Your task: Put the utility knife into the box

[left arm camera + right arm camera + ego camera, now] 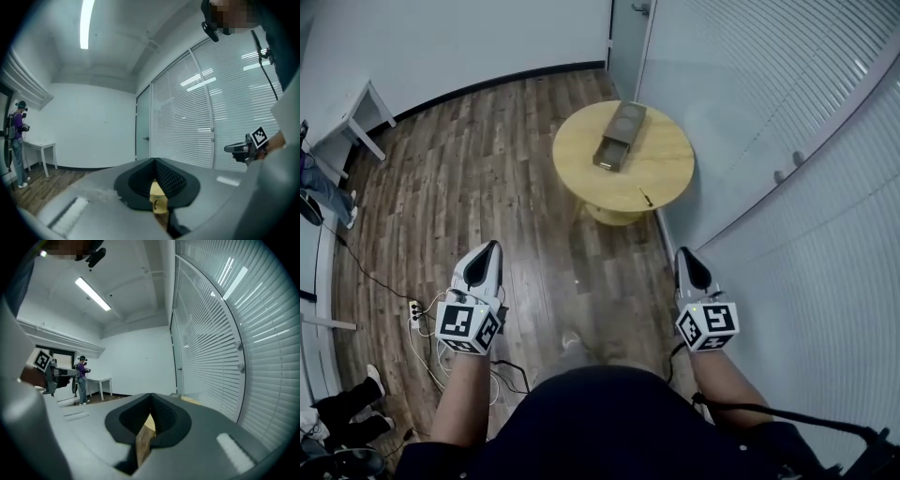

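Presently: left gripper (490,251) and right gripper (684,255), both clenched empty, held well apart from round table (670,159) bearing box (620,136) and utility knife (645,197).

My left fingers (172,177) and right fingers (165,420) are lined with matt black, rubbery-looking pads, cross-hatched and rough, set in smooth grey plastic with a soft sheen. The floor (516,178) is dark wood planking, grainy and faintly glossy. At twelve o'clock the round bench (670,169) is pale, smooth, matt wood. The box (619,136) on it looks dull grey-brown, and I cannot tell its material.
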A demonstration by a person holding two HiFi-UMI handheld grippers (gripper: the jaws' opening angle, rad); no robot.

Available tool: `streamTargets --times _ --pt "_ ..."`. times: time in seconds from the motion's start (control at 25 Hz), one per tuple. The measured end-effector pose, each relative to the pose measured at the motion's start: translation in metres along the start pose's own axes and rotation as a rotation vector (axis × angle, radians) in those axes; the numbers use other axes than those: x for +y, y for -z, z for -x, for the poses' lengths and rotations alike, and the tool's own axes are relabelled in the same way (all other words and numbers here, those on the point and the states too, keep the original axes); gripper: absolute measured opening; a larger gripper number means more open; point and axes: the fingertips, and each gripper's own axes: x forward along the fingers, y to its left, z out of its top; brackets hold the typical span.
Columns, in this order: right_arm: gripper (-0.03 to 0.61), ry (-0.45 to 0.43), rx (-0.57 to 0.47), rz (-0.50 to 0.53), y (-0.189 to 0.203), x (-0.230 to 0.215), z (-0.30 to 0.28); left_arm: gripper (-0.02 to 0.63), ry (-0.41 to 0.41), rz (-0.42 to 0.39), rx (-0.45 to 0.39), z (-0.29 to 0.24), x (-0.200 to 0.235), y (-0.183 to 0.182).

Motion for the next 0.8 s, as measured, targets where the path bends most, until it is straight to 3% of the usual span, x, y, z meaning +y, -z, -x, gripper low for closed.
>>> streamTargets --times 0.48,0.8 --pt "0.008 0.077 0.012 0.029 -0.004 0.050 -0.044 0.005 0.047 0.065 -0.009 -0.023 0.090 0.022" --pt "0.008 0.066 0.024 0.003 -0.006 0.053 -0.083 0.005 0.030 0.125 0.010 -0.044 0.124 0.025"
